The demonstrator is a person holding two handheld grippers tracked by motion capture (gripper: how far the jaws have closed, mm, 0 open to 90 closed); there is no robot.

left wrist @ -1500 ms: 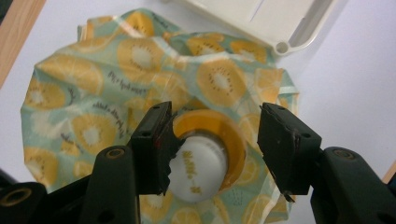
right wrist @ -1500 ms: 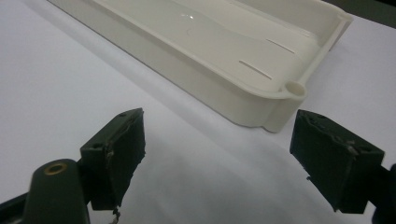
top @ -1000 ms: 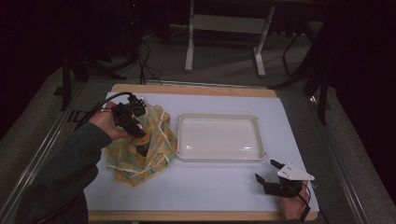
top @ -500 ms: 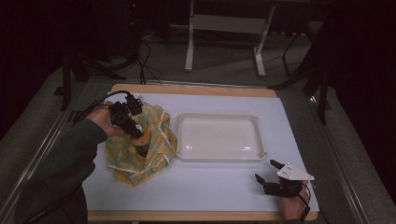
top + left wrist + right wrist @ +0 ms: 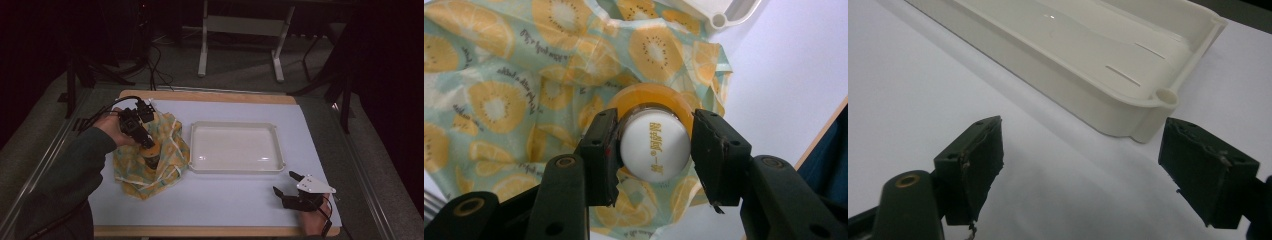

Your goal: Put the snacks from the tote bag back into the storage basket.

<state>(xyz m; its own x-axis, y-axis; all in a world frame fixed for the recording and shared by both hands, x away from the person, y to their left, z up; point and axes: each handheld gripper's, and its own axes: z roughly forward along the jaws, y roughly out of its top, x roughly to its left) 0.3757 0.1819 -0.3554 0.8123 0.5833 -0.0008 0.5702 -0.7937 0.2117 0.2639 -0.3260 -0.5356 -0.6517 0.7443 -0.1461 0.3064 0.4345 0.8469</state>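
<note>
1. Currently the work looks to be at the pick-up stage. The left gripper (image 5: 655, 129) is down over a small bottle (image 5: 649, 95) with an orange body that stands on the fruit-print cloth (image 5: 499, 105).
2. Left gripper state: its jaws have just been opening. The bottle's white cap (image 5: 655, 147) sits between them. The pads stand close on either side of it, with a sliver of gap on one side, so I judge there is no firm clamp yet.
3. Right gripper (image 5: 1082, 131): jaws wide apart with nothing between them. It is parked low over the bench (image 5: 225, 205) at the near right, just off the tray's corner.
4. Tray (image 5: 233, 125): white and shallow, with nothing in it. It lies mid-bench, just beside the cloth's right edge.
5. Done so far, as I judge it: the approach and the lining-up over the cap. Left to do: close on the cap, lift the bottle clear of the cloth and carry it, most likely to the tray.
6. Edges and room:
   - The cloth is rumpled, with raised folds around the bottle that could drag on a lift.
   - The tray rim stands between the bottle and the tray floor, so the bottle has to go over it.
   - Open bench lies in front of the tray and between the two grippers.
   - The near bench edge is close behind the right gripper.
</note>
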